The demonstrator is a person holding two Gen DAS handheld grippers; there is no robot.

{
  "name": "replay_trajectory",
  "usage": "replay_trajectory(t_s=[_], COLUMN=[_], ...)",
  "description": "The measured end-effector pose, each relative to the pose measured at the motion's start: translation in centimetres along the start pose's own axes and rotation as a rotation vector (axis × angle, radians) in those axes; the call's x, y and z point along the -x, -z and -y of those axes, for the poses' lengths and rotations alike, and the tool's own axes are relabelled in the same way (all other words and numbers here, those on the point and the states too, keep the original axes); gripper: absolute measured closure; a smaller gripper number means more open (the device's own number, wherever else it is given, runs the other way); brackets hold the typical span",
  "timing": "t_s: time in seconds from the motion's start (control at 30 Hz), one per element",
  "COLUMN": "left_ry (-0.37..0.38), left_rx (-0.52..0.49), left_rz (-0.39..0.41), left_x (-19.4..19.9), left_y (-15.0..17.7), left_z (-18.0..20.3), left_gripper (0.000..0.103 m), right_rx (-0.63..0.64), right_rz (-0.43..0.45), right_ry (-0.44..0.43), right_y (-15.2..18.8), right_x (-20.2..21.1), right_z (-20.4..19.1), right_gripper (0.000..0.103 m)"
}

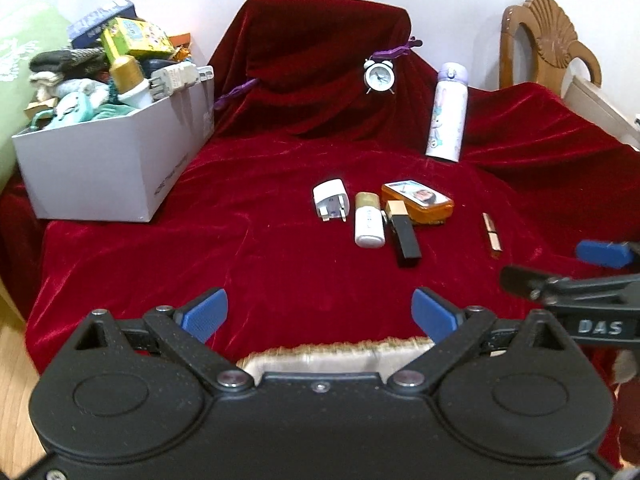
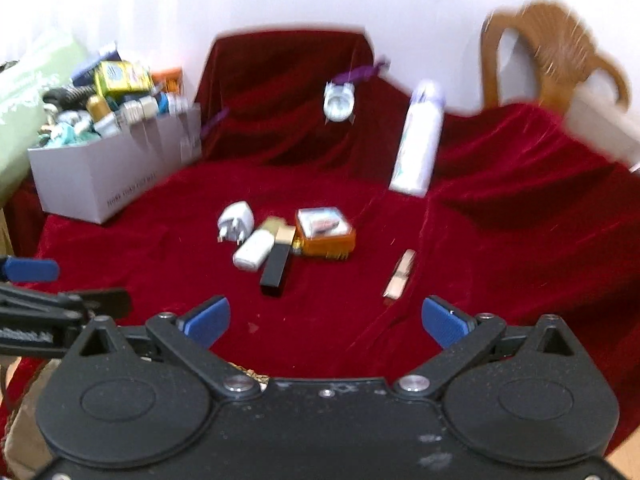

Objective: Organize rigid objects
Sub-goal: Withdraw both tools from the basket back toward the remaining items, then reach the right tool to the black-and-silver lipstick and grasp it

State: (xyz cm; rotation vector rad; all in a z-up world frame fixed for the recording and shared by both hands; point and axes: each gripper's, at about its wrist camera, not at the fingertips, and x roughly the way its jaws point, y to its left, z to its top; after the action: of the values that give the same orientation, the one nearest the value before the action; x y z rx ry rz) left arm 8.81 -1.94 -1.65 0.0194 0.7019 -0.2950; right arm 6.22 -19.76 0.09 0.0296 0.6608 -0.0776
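Left of centre, a white cardboard box (image 1: 120,160) sat heaped with clutter. Nearby on the red velvet cloth (image 1: 200,260) lay a plug adapter (image 1: 329,199), white bottle (image 1: 368,220), black lipstick (image 1: 404,234) and orange case (image 1: 418,198). Left gripper (image 1: 320,314) and right gripper (image 2: 326,322) hovered wide apart, holding nothing.

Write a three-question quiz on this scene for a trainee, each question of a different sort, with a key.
1. True or false: the left gripper is shut on the white plug.
2. Which stands upright on the red cloth? A) black lipstick case B) white flask C) gold lipstick tube
3. Fill in: the orange box touches the ___ lipstick case.

Key: 1 false, both it and the right gripper are open and empty; 2 B; 3 black.
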Motion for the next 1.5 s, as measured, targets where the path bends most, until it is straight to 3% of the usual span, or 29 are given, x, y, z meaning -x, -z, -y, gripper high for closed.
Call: replay_trajectory(t_s=[0.23, 0.47, 0.67, 0.77, 0.87, 0.97, 1.17, 1.27, 1.37, 1.5], left_ry=[-0.032, -0.102, -0.122, -0.115, -0.106, -0.115, -0.112, -0.112, -0.112, -0.111], left_rx=[0.028, -0.026, -0.016, 0.003, 0.02, 0.007, 0.01, 0.01, 0.01, 0.011], left_rz=[-0.032, -0.103, -0.196, -0.194, -0.205, -0.195, -0.196, -0.196, -0.196, -0.198], left_x=[-4.8, -8.2, -10.3, -10.4, -10.4, -10.4, -10.6, -10.6, -10.6, -10.6], left_y=[-1.4, -1.0, 0.2, 0.4, 0.5, 0.5, 0.5, 0.5, 0.5, 0.5], left_z=[-0.9, -1.0, -1.1, -1.5, -1.9, -1.6, -1.7, -1.7, -1.7, -1.7], left_gripper=[0.007, 0.007, 0.005, 0.003, 0.002, 0.002, 0.002, 0.002, 0.002, 0.002], right_rx=[-0.007, -0.048, -0.024, 0.009, -0.002, -0.027, -0.117, -0.159, -0.209, -0.283], right_rz=[-0.067, -0.134, -0.185, -0.203, -0.226, -0.249, -0.266, -0.271, -0.245, -0.185], right_ry=[0.005, -0.034, -0.054, -0.046, -0.035, -0.022, 0.031, 0.127, 0.086, 0.039], right_y=[-1.6, -4.2, -5.5, -5.4, -5.2, -4.9, -3.8, -3.8, -4.2, -5.6], right_x=[-6.4, -10.5, -13.0, -14.0, -14.7, -15.3, -15.3, -15.2, -14.6, -14.0], right_z=[0.6, -0.8, -3.6, -4.7, -4.7, -4.0, -0.8, 0.4, 1.3, 2.1], right_gripper=[0.011, 0.03, 0.033, 0.042, 0.044, 0.057, 0.056, 0.054, 0.047, 0.047])
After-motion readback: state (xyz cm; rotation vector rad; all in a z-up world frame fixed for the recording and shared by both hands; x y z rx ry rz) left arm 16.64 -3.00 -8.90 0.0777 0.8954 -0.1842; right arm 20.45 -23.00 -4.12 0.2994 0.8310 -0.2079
